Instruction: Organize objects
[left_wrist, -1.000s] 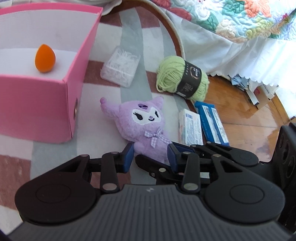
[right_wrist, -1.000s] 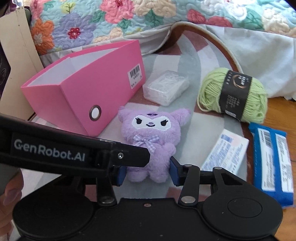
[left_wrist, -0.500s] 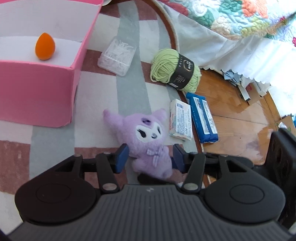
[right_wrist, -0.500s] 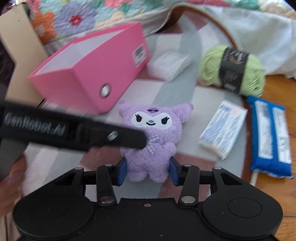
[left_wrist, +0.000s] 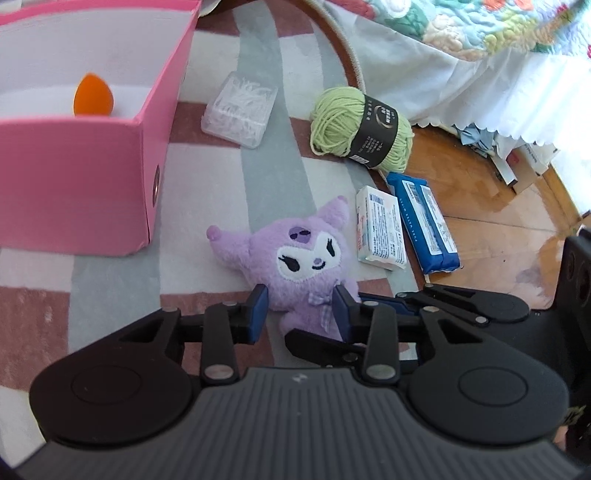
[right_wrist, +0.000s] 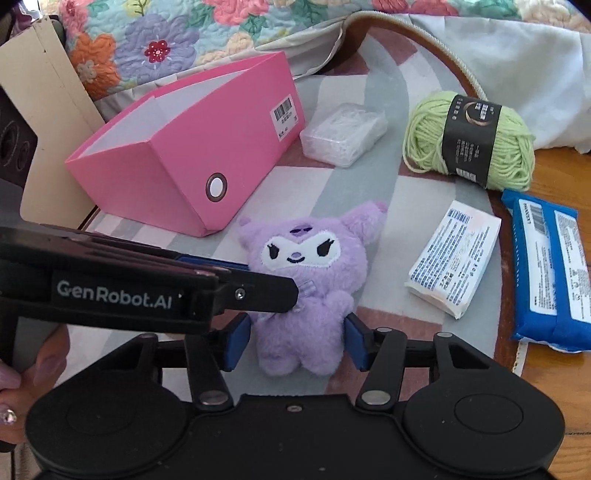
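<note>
Left wrist view shows the left gripper (left_wrist: 300, 312) with its blue pads on either side of the purple plush toy (left_wrist: 295, 258), at the chest; its jaws are closing on the toy, and whether the pads already press the fur is hard to tell. The toy's legs are hidden behind this gripper's body. The toy lies face up on the striped rug (left_wrist: 221, 184), just beside the open pink box (left_wrist: 74, 177). An orange teardrop sponge (left_wrist: 92, 96) sits inside the box, its lower part cut off by the near wall.

From the right wrist view, the right gripper (right_wrist: 295, 343) straddles the toy's (right_wrist: 310, 280) hips; its jaws are opening, the pads at the fur's edge with no clear squeeze. The left gripper's arm (right_wrist: 147, 291) crosses in front and hides the toy's near arm. A hand (right_wrist: 33, 373) is partly seen at the left edge.

On the rug lie a clear plastic case (right_wrist: 343, 136) with blurred white contents, a green yarn skein (right_wrist: 469, 140), a white packet (right_wrist: 454, 258) and a blue packet (right_wrist: 546, 269), cut off at the frame edge; their print is unreadable.
</note>
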